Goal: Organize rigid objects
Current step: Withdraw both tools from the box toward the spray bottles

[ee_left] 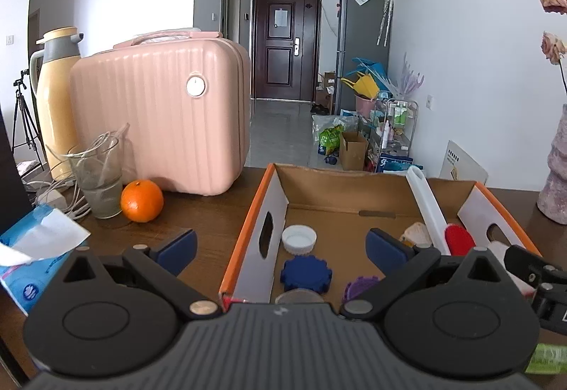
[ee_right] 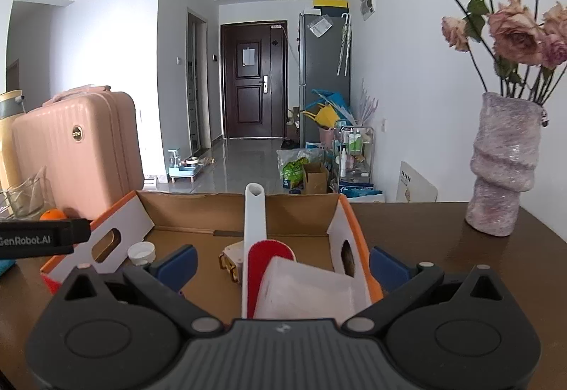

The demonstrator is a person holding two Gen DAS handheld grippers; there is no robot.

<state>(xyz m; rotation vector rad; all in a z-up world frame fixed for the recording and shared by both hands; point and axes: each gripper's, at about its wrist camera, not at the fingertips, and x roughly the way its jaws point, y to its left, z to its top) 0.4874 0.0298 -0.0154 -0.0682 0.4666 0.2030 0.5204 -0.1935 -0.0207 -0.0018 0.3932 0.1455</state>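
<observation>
An open cardboard box (ee_left: 351,198) with orange rims stands on the brown table; it also shows in the right wrist view (ee_right: 198,212). Inside lie a white cap (ee_left: 299,238), a blue gear-shaped disc (ee_left: 305,274), a purple toothed piece (ee_left: 359,286), a white-handled red brush (ee_left: 428,209) and a beige item (ee_left: 418,234). My left gripper (ee_left: 281,248) is open and empty, straddling the box's left wall. My right gripper (ee_right: 283,264) is open over the box's right part, above the brush (ee_right: 255,223) and a translucent white container (ee_right: 308,290).
A pink suitcase (ee_left: 159,120), an orange (ee_left: 141,201), a glass (ee_left: 97,177), a yellow thermos (ee_left: 58,99) and a tissue pack (ee_left: 39,248) stand left of the box. A pink vase (ee_right: 503,170) with dried roses stands to the right.
</observation>
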